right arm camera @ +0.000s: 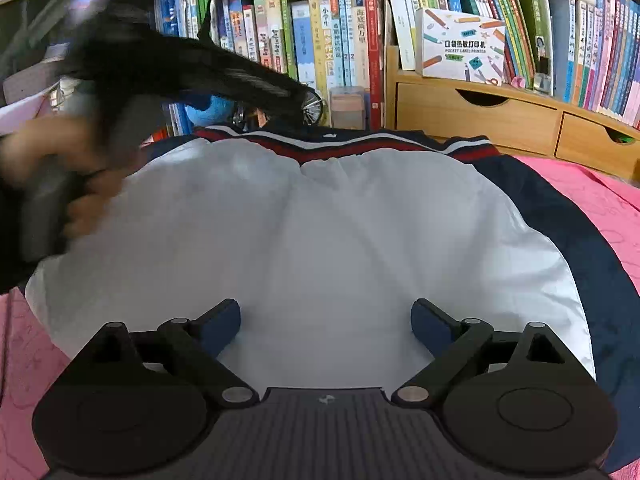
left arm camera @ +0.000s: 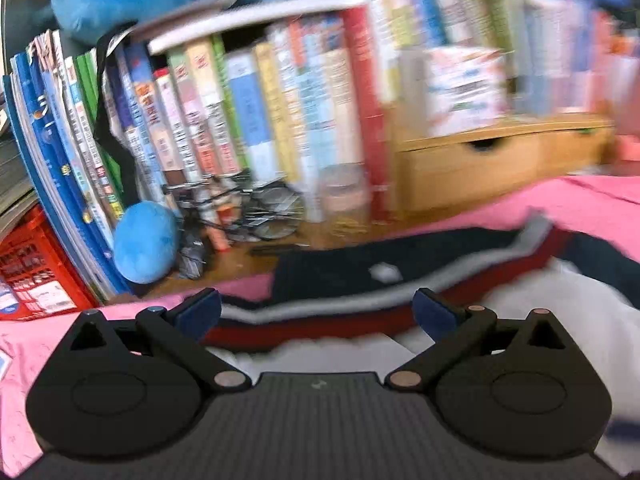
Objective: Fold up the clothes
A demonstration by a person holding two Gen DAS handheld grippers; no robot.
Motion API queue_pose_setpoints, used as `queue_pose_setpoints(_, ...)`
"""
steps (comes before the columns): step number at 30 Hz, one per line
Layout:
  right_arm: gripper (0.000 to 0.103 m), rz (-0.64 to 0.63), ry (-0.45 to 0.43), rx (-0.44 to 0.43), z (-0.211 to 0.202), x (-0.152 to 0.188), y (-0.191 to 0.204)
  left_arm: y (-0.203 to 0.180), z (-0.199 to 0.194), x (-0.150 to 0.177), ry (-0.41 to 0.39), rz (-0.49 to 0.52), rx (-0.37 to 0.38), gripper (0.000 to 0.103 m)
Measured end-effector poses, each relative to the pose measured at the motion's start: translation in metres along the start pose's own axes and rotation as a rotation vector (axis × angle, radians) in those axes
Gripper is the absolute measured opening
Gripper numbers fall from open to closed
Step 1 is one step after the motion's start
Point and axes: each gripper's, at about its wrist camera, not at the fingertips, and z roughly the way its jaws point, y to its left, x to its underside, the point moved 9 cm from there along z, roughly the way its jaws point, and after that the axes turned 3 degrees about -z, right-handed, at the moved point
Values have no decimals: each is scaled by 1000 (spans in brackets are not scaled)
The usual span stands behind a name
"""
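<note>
- The jacket (right arm camera: 320, 220) lies spread on the pink sheet (right arm camera: 592, 196), filling the middle of the right wrist view, white lining up, navy shell at the right edge, striped collar band (right arm camera: 332, 146) at the top.
- It looks light, limp and rather slippery; best pinched at a hem or edge.
- Right tool (right arm camera: 326, 326): jaws wide apart, empty, over the lining.
- Left tool (left arm camera: 316, 314): jaws apart, empty, near the collar band.

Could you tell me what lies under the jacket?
The jacket lies spread on a pink cloth, which shows along its right side and near left corner. What is beneath the cloth, or between it and the jacket, is covered.
</note>
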Motion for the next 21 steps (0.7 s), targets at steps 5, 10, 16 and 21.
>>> queue_pose_setpoints(5,94,3,0,2,1,-1,0,-21,6,43,159,41,117,103)
queue_pose_setpoints(10,95,11,-2,12,3,-1,-1,-14,65,16,154,-68,17,103)
queue_pose_setpoints(16,98,22,-4,28,6,-4,-2,-9,84,-3,128,-96,-81,103)
queue_pose_setpoints(21,101,28,-3,30,8,-5,-3,16,15,16,63,-149,-62,103)
